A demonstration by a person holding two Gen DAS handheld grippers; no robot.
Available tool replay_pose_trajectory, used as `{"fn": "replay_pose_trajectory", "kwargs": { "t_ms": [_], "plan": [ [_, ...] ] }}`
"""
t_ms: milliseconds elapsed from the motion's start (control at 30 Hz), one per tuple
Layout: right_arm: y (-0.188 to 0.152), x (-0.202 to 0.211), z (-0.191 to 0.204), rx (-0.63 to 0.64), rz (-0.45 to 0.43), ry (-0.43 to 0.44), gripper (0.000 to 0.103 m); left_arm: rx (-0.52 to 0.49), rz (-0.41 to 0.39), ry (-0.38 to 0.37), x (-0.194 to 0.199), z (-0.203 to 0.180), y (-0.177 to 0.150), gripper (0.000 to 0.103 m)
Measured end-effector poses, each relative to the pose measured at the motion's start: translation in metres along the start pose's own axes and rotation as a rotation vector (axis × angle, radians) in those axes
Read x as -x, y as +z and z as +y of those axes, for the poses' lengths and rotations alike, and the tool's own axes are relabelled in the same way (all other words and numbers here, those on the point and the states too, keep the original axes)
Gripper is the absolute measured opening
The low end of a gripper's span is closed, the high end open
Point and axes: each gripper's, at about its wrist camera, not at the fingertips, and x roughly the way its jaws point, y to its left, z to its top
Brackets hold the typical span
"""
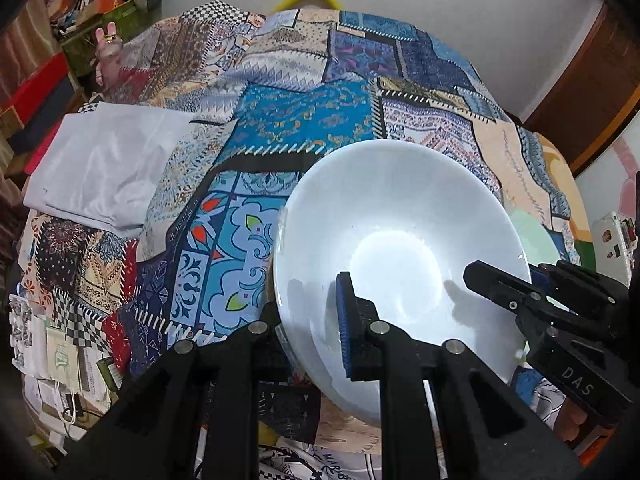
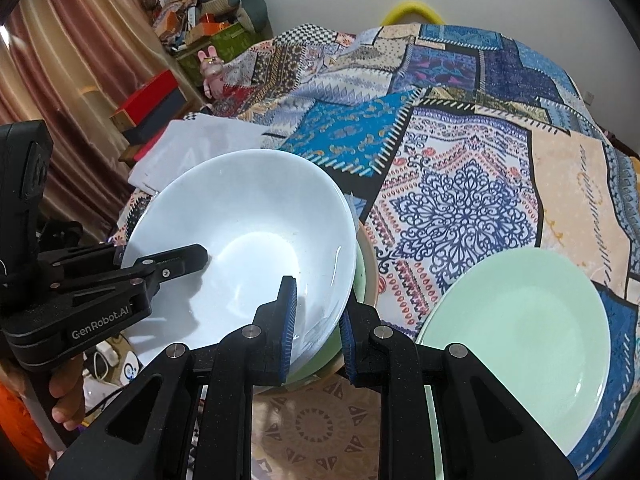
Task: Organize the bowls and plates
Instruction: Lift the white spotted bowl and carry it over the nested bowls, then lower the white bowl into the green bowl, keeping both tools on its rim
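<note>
Jaws of the left gripper and right gripper clamp opposite rims of the white bowl, nested over greenish dishes near the bed's front edge. Stacking looks partly done; the green plate lies apart, unstacked.

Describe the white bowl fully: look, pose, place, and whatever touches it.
The white bowl is plain, glossy and wide-flared with a small round base, ceramic or glass by its look, and empty. It is tilted, not level. Both grippers clamp its rim on opposite sides: the left gripper and the right gripper, each with one finger inside and one outside. Beneath it in the right wrist view sit a pale green dish and a beige one, over the patchwork cloth; contact between them cannot be told.
</note>
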Motion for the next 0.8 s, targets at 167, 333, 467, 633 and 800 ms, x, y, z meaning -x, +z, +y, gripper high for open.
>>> {"fn": "replay_pose_trajectory", "kwargs": {
  "t_ms": [167,333,467,633,800],
  "plan": [
    [-0.004,-0.008,-0.005,-0.007,0.023,-0.003,0.018,0.001,0.02,-0.008,-0.007,0.004,-0.002,0.016],
    [-0.004,-0.008,-0.01,-0.009,0.026,-0.019,0.018,-0.014,0.03,-0.004,-0.011,0.003,-0.001,0.016],
    [-0.004,-0.007,-0.013,-0.002,0.03,-0.012,0.019,-0.05,0.025,0.027,-0.013,-0.003,-0.002,0.016],
    [-0.005,-0.004,-0.008,0.049,0.018,-0.053,0.021,-0.073,0.013,0.048,-0.011,-0.008,-0.003,0.016],
    [-0.009,-0.006,-0.012,0.047,0.021,-0.043,0.021,-0.062,0.014,0.057,-0.006,-0.007,-0.002,0.017]
  ]
}}
